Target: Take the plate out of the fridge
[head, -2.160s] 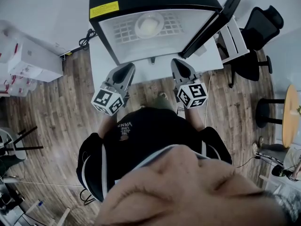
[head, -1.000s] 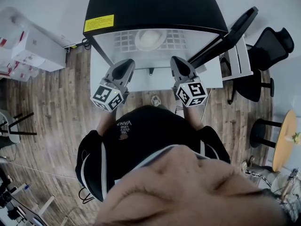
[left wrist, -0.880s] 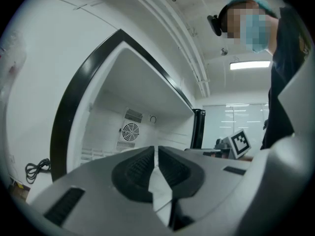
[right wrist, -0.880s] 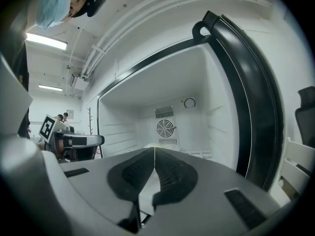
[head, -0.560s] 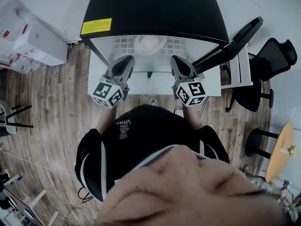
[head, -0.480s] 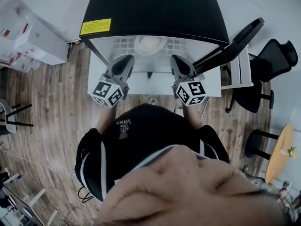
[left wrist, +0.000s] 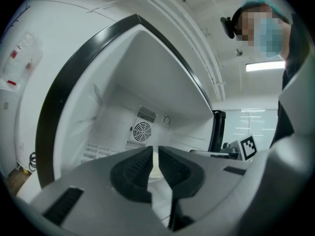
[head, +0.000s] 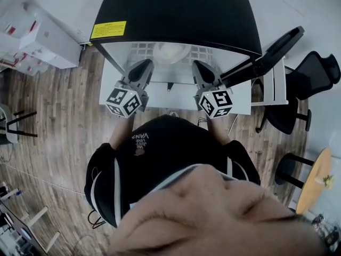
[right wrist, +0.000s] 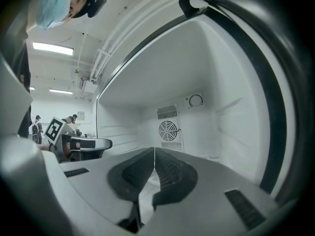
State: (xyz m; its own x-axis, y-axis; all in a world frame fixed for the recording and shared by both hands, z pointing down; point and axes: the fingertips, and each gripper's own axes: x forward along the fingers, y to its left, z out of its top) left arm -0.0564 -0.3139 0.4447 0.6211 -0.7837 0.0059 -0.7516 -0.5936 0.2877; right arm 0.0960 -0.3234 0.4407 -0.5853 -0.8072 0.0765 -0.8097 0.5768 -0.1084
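Around the open fridge (head: 176, 15), wood-plank floor (head: 64, 111) and white boxes (head: 45, 39)

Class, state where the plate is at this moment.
In the head view, the plate sits on the wire shelf inside the open fridge, centred just beyond and between the left gripper and right gripper.

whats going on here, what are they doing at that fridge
A person stands at an open fridge, its door swung out to the right, with a gripper in each hand. The left gripper and right gripper both point into the opening, jaws shut and empty. The plate sits on the wire shelf inside, not yet picked up.
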